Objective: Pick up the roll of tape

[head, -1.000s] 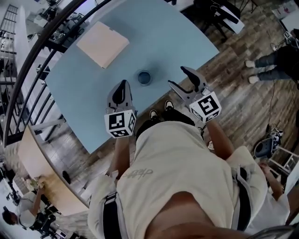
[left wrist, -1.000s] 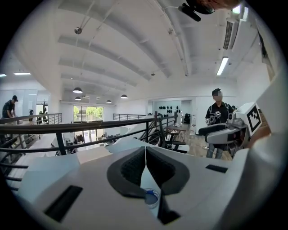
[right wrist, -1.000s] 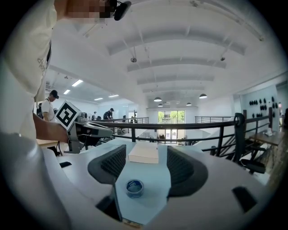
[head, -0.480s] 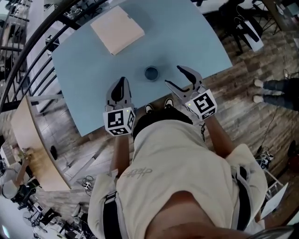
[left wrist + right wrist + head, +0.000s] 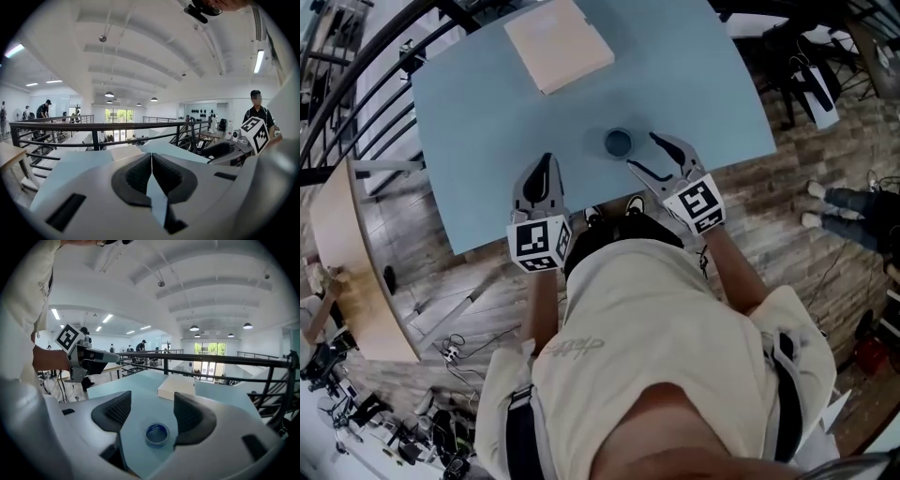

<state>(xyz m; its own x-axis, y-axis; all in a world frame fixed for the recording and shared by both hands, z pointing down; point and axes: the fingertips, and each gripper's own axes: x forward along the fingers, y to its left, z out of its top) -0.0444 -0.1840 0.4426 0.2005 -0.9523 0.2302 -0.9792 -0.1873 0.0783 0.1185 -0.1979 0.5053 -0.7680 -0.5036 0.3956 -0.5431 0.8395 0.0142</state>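
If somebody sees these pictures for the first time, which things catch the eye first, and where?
First the small blue roll of tape, lying flat near the front edge of the pale blue table. The right gripper hangs close beside it with jaws apart; the left gripper is shut and empty. A flat tan box lies at the far side.

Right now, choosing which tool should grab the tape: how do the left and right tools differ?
The left tool has shut jaws; the right tool has them apart. The right tool faces the roll of tape, framed between its jaws; the left tool faces bare table. Both hold nothing.
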